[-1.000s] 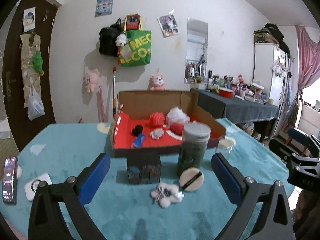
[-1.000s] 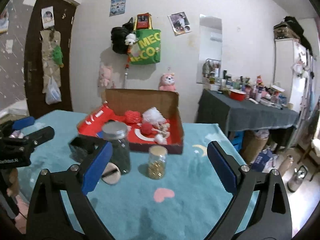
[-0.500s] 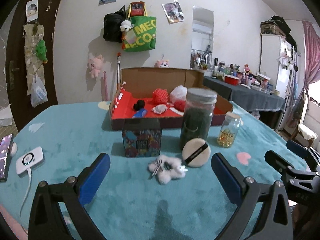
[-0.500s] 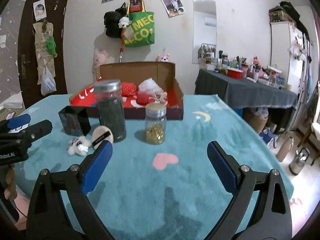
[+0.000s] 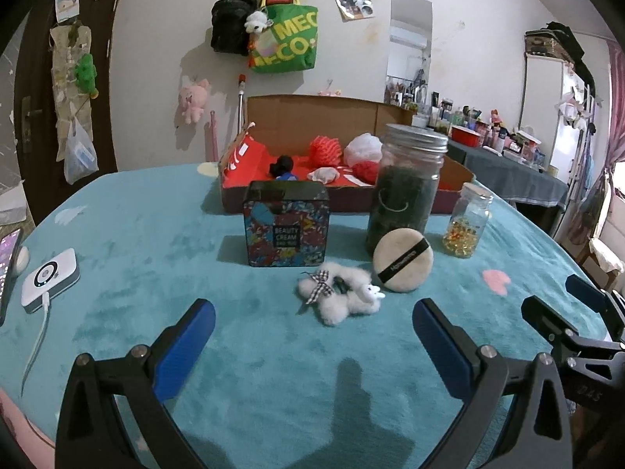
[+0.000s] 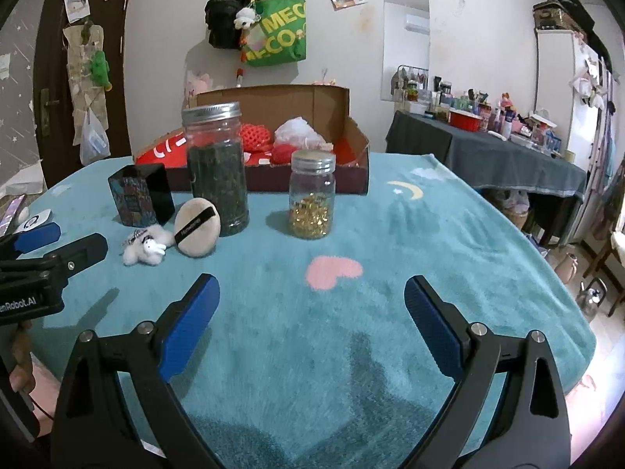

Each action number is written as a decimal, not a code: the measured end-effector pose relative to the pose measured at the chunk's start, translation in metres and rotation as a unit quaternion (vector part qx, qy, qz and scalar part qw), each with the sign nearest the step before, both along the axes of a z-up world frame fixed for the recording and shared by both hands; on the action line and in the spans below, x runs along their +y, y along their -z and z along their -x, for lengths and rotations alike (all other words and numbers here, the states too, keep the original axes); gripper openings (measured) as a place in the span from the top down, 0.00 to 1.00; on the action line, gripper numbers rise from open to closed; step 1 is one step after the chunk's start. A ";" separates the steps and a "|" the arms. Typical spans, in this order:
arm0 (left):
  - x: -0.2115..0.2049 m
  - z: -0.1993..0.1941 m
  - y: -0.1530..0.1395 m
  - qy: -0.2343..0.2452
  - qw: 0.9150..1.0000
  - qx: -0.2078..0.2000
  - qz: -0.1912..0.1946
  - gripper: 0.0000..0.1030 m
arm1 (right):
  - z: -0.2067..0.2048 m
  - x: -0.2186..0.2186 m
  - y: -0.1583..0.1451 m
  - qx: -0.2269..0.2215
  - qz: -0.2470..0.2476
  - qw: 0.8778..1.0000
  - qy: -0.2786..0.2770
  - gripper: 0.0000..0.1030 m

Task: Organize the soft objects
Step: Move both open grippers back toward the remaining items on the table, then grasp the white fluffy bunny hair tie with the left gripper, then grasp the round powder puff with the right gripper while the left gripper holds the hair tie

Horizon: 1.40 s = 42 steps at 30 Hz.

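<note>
- The teal blanket covers the whole table, with a pink heart patch woven in near the right gripper.
- The cardboard box sits at 12 o'clock from the left gripper, at the far side of the table; its red-lined floor holds a red mesh ball, a white puff ball and other small soft things.
- The left gripper hangs low over the blanket with its blue-padded jaws spread wide, nothing between them.
- The right gripper is likewise spread wide and empty, over the blanket near the heart patch.
- The tall jar with dark contents and a metal lid stands at 1 o'clock from the left gripper, in front of the box.
- The beauty cream box stands upright at 12 o'clock, left of the tall jar.
- The small jar of golden capsules stands at 12 o'clock from the right gripper.
- The powder puff leans against the foot of the tall jar, its black band facing out.
- The white plush toy lies on the blanket just in front of the left gripper at 12 o'clock, just beside the powder puff; whether they touch is not clear.
- A white power bank lies at 9 o'clock, near the table edge.
</note>
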<state>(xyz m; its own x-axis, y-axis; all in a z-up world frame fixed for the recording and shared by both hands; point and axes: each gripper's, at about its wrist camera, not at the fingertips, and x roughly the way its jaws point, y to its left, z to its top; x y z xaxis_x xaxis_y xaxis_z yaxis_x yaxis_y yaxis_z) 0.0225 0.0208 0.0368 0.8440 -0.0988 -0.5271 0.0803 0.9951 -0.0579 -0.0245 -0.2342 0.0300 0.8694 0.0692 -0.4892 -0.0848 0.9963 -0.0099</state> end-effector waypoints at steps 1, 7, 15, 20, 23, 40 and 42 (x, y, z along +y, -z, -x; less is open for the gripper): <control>0.001 -0.002 0.000 0.000 1.000 0.004 0.002 0.00 | -0.001 0.000 0.000 0.001 -0.001 1.000 0.000 0.06; 0.009 -0.017 0.000 -0.001 1.000 0.028 0.010 0.00 | -0.014 0.004 -0.003 0.017 -0.009 1.000 -0.013 0.06; 0.011 -0.048 -0.001 0.039 0.996 0.080 0.009 0.00 | -0.051 0.018 -0.011 0.053 -0.020 0.997 -0.050 0.06; 0.004 -0.065 0.003 0.081 0.990 0.116 -0.002 0.00 | -0.081 0.024 -0.014 0.092 -0.034 0.991 -0.086 0.06; -0.001 -0.074 0.008 0.104 0.985 0.136 -0.010 0.00 | -0.099 0.027 -0.012 0.123 -0.051 0.985 -0.114 0.06; -0.011 -0.087 0.022 0.126 0.980 0.152 -0.037 0.40 | -0.137 0.052 0.011 0.214 -0.108 0.947 -0.215 0.66; -0.009 -0.087 0.022 0.126 0.980 0.151 -0.031 0.41 | -0.137 0.049 0.013 0.219 -0.133 0.939 -0.227 0.76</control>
